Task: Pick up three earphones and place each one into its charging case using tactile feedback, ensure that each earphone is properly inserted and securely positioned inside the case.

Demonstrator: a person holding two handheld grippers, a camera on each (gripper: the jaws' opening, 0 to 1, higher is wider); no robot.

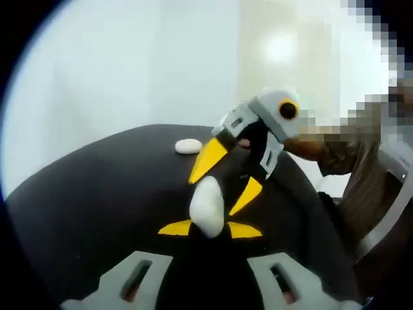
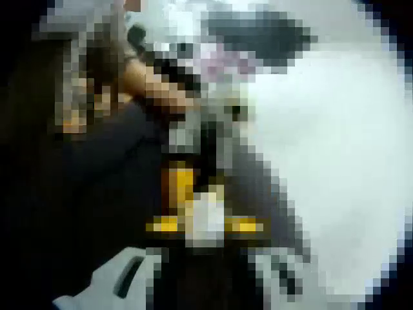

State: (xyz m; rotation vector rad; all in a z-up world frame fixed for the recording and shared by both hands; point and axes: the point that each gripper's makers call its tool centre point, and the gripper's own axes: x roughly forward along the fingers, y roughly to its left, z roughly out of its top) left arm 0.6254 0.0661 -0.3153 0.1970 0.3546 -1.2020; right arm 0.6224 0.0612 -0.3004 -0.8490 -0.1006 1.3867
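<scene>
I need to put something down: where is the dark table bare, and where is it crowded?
Bare: the dark table left of the left tongs, below the small white item at the far edge. Crowded: the centre, where both tongs meet around the white case, the right tongs reaching in from the right.

White earphone case upright, another lying flat

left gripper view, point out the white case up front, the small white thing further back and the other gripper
case [image 1: 207, 205], left gripper view, middle of its white body
small white object [image 1: 188, 146], left gripper view, its centre
right gripper [image 1: 229, 177], left gripper view, between its yellow tips
</scene>
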